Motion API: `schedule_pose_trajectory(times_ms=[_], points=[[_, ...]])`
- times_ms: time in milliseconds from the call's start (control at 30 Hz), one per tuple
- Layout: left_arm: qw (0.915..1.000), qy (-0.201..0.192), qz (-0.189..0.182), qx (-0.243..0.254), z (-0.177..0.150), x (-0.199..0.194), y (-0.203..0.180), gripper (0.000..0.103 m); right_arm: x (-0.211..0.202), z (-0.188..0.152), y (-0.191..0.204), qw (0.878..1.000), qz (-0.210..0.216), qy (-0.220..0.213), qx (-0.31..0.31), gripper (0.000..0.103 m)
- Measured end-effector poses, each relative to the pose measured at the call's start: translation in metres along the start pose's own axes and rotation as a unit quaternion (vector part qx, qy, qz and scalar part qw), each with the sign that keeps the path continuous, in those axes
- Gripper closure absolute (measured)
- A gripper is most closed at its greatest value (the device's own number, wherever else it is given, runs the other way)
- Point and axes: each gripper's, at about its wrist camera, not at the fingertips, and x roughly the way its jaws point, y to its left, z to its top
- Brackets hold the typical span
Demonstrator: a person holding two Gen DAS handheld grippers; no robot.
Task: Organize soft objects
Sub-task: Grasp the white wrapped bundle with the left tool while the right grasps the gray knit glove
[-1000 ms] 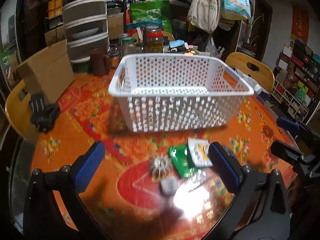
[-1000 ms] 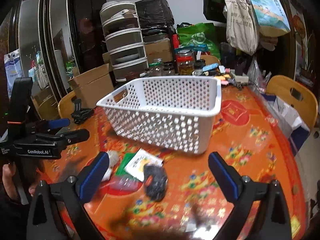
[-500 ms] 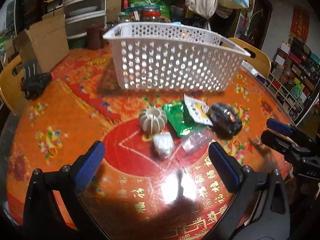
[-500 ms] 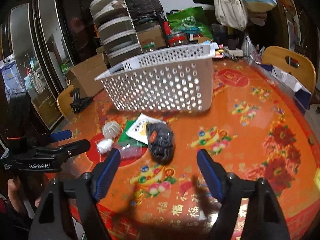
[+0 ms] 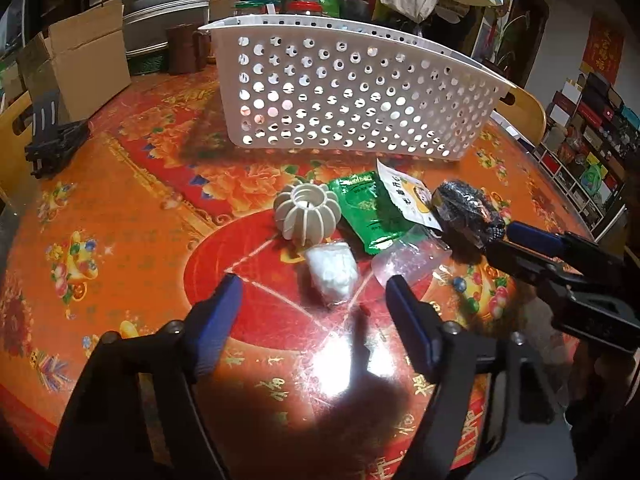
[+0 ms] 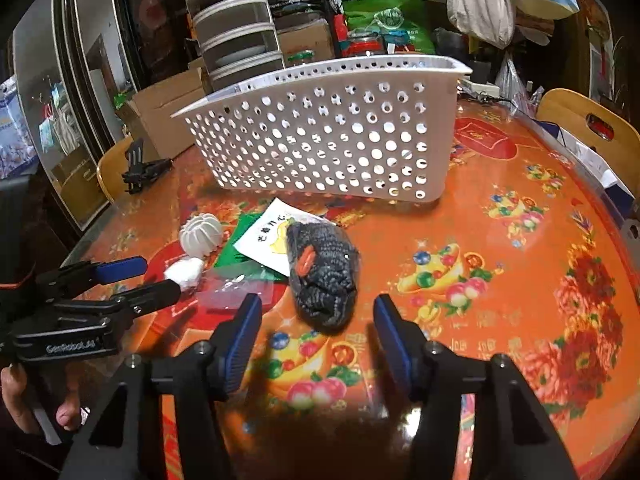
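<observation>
A white perforated basket [image 5: 352, 92] [image 6: 328, 140] stands on the orange table. In front of it lie a ribbed white ball [image 5: 307, 218] [image 6: 200, 235], a white soft wad in plastic [image 5: 331, 270] [image 6: 185, 272], a green packet [image 5: 370, 210], a white snack packet [image 5: 408, 196] [image 6: 266, 240], a clear bag [image 5: 408, 260] [image 6: 236, 292] and a dark knitted bundle in plastic [image 5: 468, 212] [image 6: 322, 272]. My left gripper [image 5: 314, 320] [image 6: 136, 278] is open, just short of the white wad. My right gripper [image 6: 316, 328] [image 5: 508, 242] is open, just short of the dark bundle.
A cardboard box [image 5: 76, 56] and a stack of drawers [image 5: 164, 4] stand at the back left. A black clamp [image 5: 52, 136] lies at the left edge. Jars and bags crowd behind the basket. A yellow chair [image 6: 588, 132] stands at the right.
Both grippers have moved down and forward toward the pile of objects. The left now faces the white wad, the right the dark bundle. Both jaws have narrowed a little but stay open.
</observation>
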Motion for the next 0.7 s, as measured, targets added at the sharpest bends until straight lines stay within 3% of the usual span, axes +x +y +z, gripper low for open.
schedule_pose_trajectory(times_ms=[167, 367, 567, 700], points=[[1.0000, 0.001, -0.001, 0.008, 0.001, 0.004, -0.003, 0.045, 0.008, 0.003, 0.000, 1.000, -0.006, 0.008, -0.003, 0.052], [0.9999, 0.008, -0.003, 0.009, 0.002, 0.012, -0.004, 0.057, 0.017, 0.006, -0.002, 1.000, -0.007, 0.017, -0.007, 0.066], [0.9999, 0.010, 0.001, 0.006, 0.001, 0.016, -0.002, 0.075, 0.017, 0.004, 0.000, 1.000, -0.013, 0.017, -0.015, 0.074], [1.0000, 0.008, -0.001, 0.003, 0.000, 0.016, -0.001, 0.077, 0.013, 0.003, 0.000, 1.000, -0.015, 0.012, -0.016, 0.076]])
